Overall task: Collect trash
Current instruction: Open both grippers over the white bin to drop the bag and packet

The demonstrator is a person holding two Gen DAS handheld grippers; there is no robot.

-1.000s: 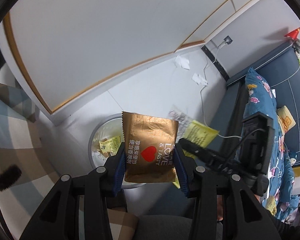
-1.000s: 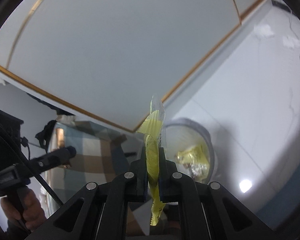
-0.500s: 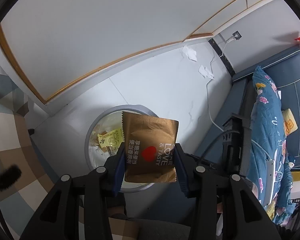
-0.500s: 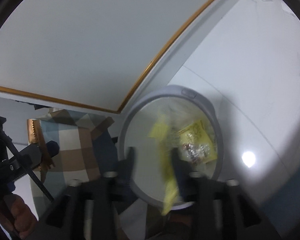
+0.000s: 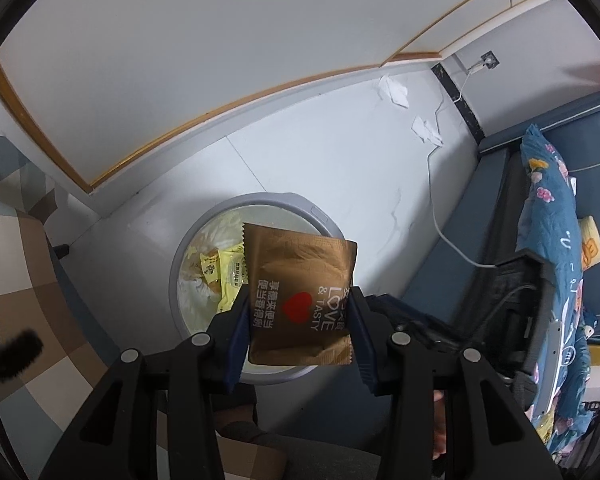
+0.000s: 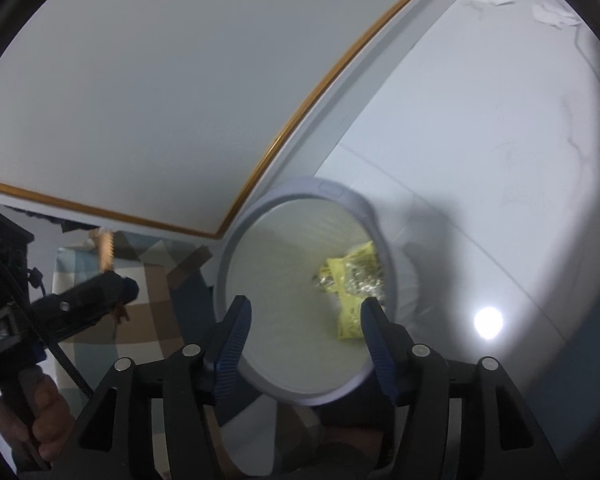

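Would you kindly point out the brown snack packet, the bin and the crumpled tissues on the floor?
brown snack packet (image 5: 300, 280), left wrist view, its printed face.
bin (image 6: 336, 191), right wrist view, far rim.
crumpled tissues (image 5: 394, 90), left wrist view, middle of the farther one.

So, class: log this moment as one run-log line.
left gripper: holds brown packet | right gripper: opening, empty | bin: below

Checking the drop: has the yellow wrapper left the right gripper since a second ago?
Yes. The yellow wrapper now lies down inside the bin; the opening right gripper has nothing between its fingers.
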